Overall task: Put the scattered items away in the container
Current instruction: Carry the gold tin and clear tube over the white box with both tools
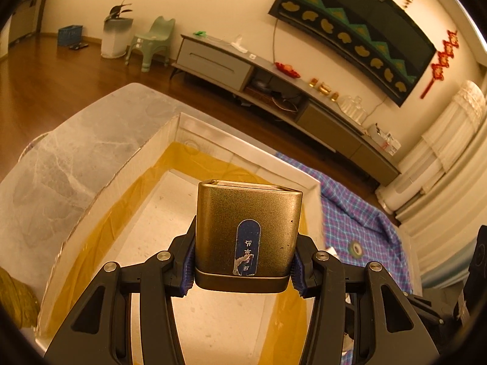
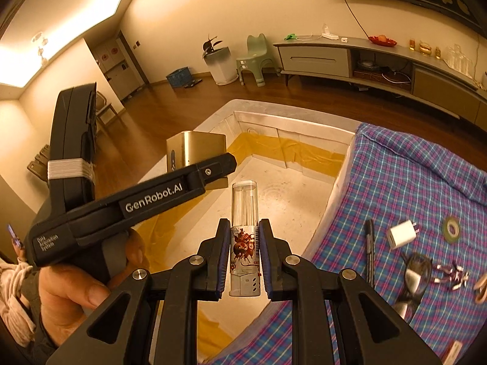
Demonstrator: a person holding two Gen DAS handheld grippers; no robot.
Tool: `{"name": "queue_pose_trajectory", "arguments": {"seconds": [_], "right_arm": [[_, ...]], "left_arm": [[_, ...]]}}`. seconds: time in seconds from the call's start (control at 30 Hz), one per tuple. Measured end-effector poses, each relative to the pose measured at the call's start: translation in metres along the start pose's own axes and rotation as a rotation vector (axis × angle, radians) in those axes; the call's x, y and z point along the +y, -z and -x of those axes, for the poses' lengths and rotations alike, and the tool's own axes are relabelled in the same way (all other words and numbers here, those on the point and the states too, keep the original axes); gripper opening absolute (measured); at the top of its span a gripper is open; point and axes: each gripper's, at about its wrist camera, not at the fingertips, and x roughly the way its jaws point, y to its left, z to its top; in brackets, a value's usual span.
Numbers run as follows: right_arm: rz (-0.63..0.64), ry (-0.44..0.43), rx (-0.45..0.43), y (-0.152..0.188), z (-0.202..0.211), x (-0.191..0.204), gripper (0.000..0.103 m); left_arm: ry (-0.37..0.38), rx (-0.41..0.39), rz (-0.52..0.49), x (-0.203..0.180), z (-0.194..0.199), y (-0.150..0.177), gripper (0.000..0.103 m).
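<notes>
I am holding both loads over the open white box [image 2: 307, 130], and the release turns on what lies straight below each: its bare floor, ringed by yellow tape. My left gripper [image 1: 242, 261] is clamping a gold tin [image 1: 248, 231], jaws spread wide on its two sides near the base, the tin standing out along the fingers over the near-left part of the box. My right gripper [image 2: 243, 258] is pinching a clear tube with a printed label [image 2: 246, 243], jaws narrow, the tube's long axis running straight ahead along the fingers and pointing at the middle of the floor. In the right wrist view the left gripper and tin are sitting farther into the box than the tube, so I judge the tin is nearer to dropping. Nothing is lying in the box yet, as far as I can see. On the checked cloth [image 2: 411, 188] to the right I am counting one white charger [image 2: 401, 234], one black pen [image 2: 369, 252], one tape roll [image 2: 451, 228], one pair of glasses [image 2: 414, 276], one small figurine [image 2: 453, 273] and something cut off at the edge.
</notes>
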Motion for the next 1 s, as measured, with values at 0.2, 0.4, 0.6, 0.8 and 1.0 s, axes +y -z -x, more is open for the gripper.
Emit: {"name": "queue_pose_trajectory", "arguments": {"seconds": [0.2, 0.4, 0.6, 0.8, 1.0], "right_arm": [[0.035, 0.034, 0.036, -0.014, -0.024, -0.001, 0.020], [0.077, 0.080, 0.061, -0.033, -0.043, -0.002, 0.020], [0.096, 0.113, 0.097, -0.050, -0.063, -0.006, 0.020], [0.086, 0.147, 0.134, -0.061, -0.083, -0.013, 0.020], [0.094, 0.181, 0.177, -0.066, -0.102, -0.019, 0.020]], "left_arm": [[-0.011, 0.043, 0.034, 0.013, -0.026, -0.013, 0.052], [-0.033, 0.088, 0.073, 0.021, -0.050, -0.017, 0.052], [-0.049, 0.148, 0.145, 0.031, -0.071, -0.018, 0.052], [-0.062, 0.178, 0.214, 0.038, -0.082, -0.017, 0.052], [-0.049, 0.209, 0.316, 0.052, -0.092, -0.016, 0.052]]}}
